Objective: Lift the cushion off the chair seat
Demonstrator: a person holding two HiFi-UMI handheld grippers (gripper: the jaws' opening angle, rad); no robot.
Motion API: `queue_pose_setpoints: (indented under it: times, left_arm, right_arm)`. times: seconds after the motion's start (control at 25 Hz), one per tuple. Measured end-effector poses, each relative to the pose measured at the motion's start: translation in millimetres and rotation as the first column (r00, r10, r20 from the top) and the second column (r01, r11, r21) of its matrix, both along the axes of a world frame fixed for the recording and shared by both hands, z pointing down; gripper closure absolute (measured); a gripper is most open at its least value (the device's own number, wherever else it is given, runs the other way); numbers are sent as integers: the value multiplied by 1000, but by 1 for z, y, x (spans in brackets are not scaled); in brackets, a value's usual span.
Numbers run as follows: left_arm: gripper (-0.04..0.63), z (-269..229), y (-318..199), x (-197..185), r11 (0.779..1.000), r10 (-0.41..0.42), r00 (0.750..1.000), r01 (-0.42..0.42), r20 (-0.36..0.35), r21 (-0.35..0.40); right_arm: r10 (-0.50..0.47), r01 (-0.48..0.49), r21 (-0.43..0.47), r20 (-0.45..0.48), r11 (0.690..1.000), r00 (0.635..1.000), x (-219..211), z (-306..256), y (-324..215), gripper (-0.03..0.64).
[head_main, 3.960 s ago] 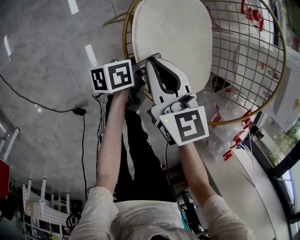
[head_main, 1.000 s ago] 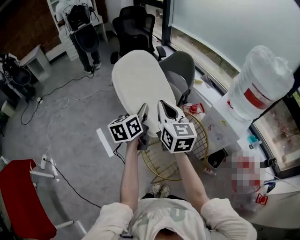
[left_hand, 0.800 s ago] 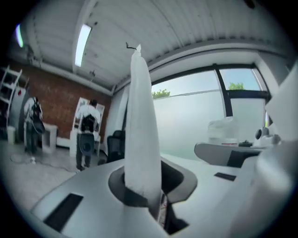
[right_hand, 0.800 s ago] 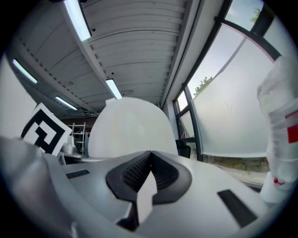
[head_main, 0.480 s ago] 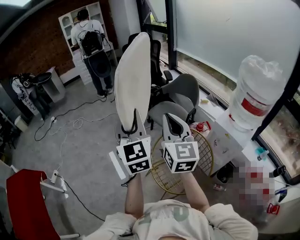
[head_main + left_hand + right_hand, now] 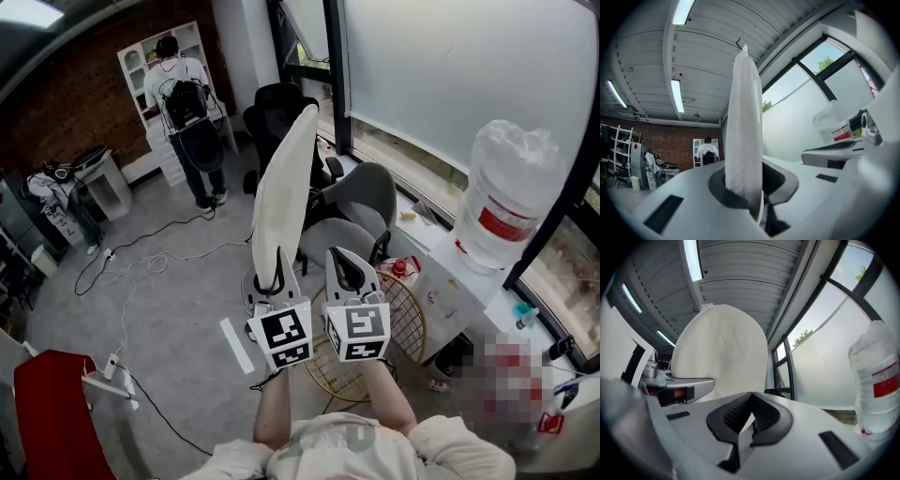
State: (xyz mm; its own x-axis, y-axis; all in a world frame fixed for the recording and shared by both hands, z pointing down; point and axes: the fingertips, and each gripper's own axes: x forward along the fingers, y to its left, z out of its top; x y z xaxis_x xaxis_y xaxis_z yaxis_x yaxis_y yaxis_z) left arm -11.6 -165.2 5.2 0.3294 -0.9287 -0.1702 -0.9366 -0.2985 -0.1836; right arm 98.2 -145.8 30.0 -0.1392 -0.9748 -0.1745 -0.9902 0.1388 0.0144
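A: Head view?
B: Cushion [image 6: 286, 187] is airborne, well above the chair [image 6: 412, 314], long axis upright. Left tool [image 6: 274, 272] pinches its bottom edge. Right tool [image 6: 343, 262] is just beside.
A: Left gripper view?
B: Jaws clamped on the cushion.
A: Right gripper view?
B: Jaws together, empty. Cushion is off to its left.

Place: an open office or studio workroom, as far as I can see.
Walls: a brick wall [image 6: 75, 103] on one side, tall windows [image 6: 450, 66] on the other.
Seating: a black office chair [image 6: 277, 108] and a grey chair [image 6: 370, 202] ahead of me.
Floor: grey floor [image 6: 169, 319] with loose cables [image 6: 122, 262].
Ceiling: strip lights [image 6: 677, 93].
Fittings: a white shelf unit [image 6: 141, 66] and a water jug [image 6: 511, 197].
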Motion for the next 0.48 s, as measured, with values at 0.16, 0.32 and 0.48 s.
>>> queue_pose_setpoints:
  times: [0.16, 0.32, 0.48]
  left_arm:
    - [554, -5, 5, 4, 1000, 15, 1000, -15, -15, 6]
    - [554, -4, 10, 6, 1000, 15, 1000, -15, -17, 11]
    - [554, -5, 14, 6, 1000, 18, 1000, -18, -12, 15]
  right_arm:
    - [12, -12, 6, 2, 1000, 1000, 5, -3, 4, 600]
    - [17, -18, 14, 8, 1000, 1000, 9, -4, 9, 600]
    - [23, -23, 32, 1, 999, 1000, 7, -9, 14, 600]
